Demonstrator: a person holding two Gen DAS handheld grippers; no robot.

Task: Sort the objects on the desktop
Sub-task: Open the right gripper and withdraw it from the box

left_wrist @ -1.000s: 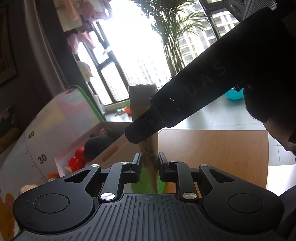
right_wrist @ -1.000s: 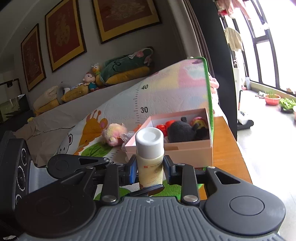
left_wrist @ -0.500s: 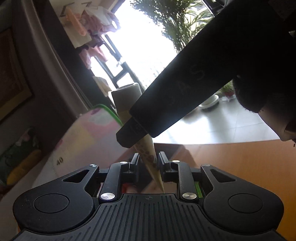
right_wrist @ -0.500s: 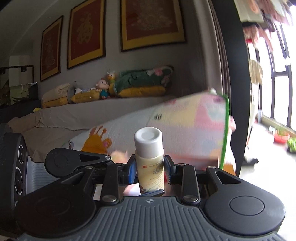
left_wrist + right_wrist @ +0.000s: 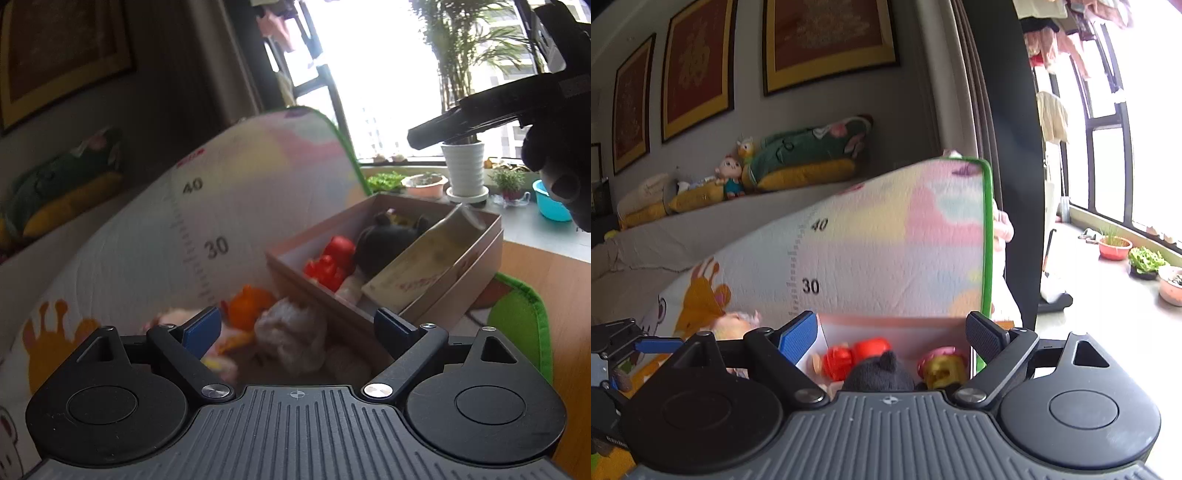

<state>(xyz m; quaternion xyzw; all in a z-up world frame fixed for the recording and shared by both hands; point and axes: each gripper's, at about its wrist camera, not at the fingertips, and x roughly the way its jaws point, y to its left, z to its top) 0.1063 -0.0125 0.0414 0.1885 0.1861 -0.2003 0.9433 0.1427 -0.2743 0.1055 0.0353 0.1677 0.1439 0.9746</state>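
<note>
Left wrist view: bottle [image 5: 424,258] now lies in box [image 5: 476,258]; both grippers [image 5: 295,328] [image 5: 892,328] gape empty, one item sorted.

Left gripper [image 5: 295,325]: matt black ribbed plastic, shiny metal rivets, blue pad on one finger | box [image 5: 461,295] ahead of the fingers: matt pinkish cardboard | toy [image 5: 291,338] between the fingers: fuzzy pale plush | play mat [image 5: 184,229] behind: soft quilted, printed | table [image 5: 565,295]: smooth wood | right gripper [image 5: 892,328]: matt grey ribbed plastic, textured finger pads
</note>
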